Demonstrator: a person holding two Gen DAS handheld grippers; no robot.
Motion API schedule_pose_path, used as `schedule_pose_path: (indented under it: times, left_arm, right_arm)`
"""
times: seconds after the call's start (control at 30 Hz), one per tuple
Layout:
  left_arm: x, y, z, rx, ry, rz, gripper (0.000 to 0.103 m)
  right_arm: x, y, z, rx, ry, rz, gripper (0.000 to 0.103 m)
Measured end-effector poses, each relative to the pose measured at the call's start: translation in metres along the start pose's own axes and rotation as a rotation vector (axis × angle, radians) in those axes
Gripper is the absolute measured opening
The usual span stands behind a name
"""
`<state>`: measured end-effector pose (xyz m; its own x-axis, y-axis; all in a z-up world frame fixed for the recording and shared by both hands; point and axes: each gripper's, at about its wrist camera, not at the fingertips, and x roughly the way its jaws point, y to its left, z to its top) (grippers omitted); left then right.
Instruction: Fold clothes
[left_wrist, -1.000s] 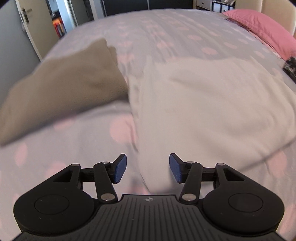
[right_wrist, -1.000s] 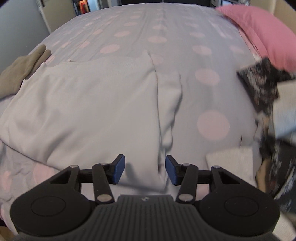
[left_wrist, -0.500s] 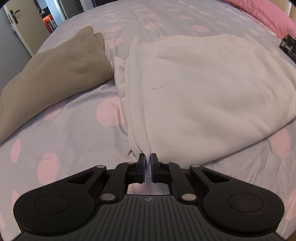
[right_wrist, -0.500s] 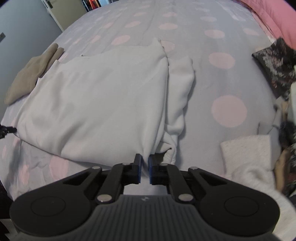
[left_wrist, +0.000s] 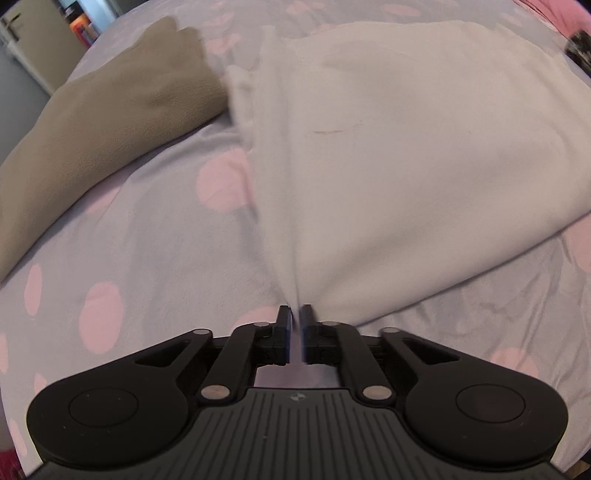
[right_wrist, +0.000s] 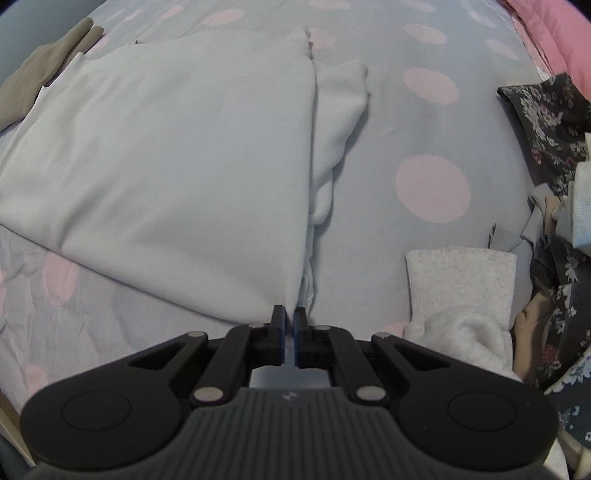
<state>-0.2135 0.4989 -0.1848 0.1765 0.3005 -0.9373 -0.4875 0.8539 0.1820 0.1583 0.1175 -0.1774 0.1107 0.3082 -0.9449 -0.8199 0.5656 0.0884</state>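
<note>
A white garment lies folded flat on the bed, seen from both ends. My left gripper is shut on its near left corner, and the cloth rises in a taut ridge from the blue pads. In the right wrist view the same white garment spreads to the left, with a folded sleeve along its right side. My right gripper is shut on the near right corner of that garment, the cloth pinched between the pads.
A folded tan garment lies left of the white one. The bedspread is pale lilac with pink dots. A heap of unfolded clothes, floral dark fabric and a grey knit piece, sits at the right. A pink pillow is far right.
Both grippers went from open to shut on the near corners of the white garment, and the left corner is now lifted and pulled taut.
</note>
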Motion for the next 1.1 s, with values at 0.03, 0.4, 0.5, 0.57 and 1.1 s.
schedule_pose_path:
  times: [0.03,0.4,0.5,0.57,1.1]
  left_arm:
    - [-0.001,0.003,-0.001,-0.002,0.0,0.016,0.013]
    - [-0.032,0.024,0.012,-0.181,-0.184,-0.125,0.058]
    - [-0.02,0.026,0.014,-0.239,-0.175,-0.183,0.061]
    - [-0.011,0.027,0.015,-0.276,-0.164,-0.218,0.061]
    - [0.045,0.037,0.012,-0.454,-0.05,-0.286,0.073]
  right_arm:
    - [-0.003,-0.001,0.001,0.008,-0.007,-0.003,0.008]
    - [-0.031,-0.019,0.007,0.192,-0.113,0.057,0.071]
    - [-0.021,-0.031,0.006,0.351,-0.142,0.168,0.076]
    - [-0.012,-0.029,0.008,0.429,-0.133,0.213,0.076]
    - [0.057,-0.005,0.011,0.433,-0.034,0.21,0.09]
